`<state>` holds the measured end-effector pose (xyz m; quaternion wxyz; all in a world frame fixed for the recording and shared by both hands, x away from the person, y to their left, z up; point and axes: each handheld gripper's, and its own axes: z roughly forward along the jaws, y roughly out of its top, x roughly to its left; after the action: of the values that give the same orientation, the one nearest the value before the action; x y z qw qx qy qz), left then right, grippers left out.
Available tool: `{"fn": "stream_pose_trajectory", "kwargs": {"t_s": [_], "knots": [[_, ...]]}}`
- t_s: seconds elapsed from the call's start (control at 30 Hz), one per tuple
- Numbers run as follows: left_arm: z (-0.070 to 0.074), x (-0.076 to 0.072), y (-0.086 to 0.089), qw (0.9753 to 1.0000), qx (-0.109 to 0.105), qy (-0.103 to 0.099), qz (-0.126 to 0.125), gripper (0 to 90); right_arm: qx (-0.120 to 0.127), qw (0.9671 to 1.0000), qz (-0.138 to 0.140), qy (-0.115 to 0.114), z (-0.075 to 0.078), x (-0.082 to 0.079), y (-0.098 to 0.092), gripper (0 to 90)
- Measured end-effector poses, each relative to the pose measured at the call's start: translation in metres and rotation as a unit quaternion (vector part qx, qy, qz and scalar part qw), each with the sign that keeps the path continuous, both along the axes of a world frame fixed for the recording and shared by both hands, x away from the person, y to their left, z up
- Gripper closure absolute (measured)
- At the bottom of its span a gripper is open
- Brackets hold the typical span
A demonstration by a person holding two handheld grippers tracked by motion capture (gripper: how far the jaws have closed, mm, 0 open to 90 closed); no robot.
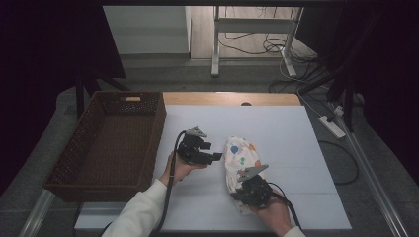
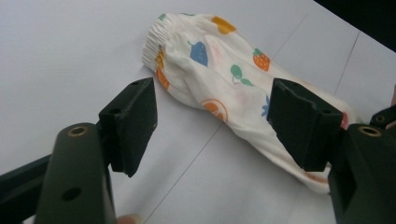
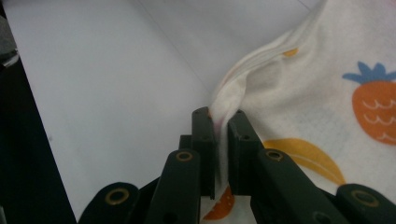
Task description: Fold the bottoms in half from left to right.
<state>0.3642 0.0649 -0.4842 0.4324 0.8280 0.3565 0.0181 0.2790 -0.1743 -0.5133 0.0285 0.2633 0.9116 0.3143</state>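
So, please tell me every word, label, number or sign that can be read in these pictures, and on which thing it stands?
There is no readable text.
The cloth bears printed fruit pictures, no letters.
The basket has a pale tag on its far wall, too small to read.
The left gripper and right gripper show no markings.

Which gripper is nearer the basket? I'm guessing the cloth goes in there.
Left. The left gripper hovers open just right of the basket, beside the cloth. The right gripper is farther right, shut on the cloth's near end.
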Motion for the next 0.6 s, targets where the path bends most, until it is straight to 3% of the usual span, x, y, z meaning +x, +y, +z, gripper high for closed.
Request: {"fn": "stream_pose_trajectory", "kwargs": {"t_s": [0.33,0.6], "knots": [[0.000,0.001,0.004,1.0000,-0.003,0.001,0.004,31.8,0.015,0.9998,0.015,0.002,0.001,0.001,0.028,82.6],[0.000,0.002,0.008,1.0000,-0.005,0.003,0.007,31.8,0.014,0.9996,0.024,0.005,-0.002,-0.003,0.037,81.6]]}}
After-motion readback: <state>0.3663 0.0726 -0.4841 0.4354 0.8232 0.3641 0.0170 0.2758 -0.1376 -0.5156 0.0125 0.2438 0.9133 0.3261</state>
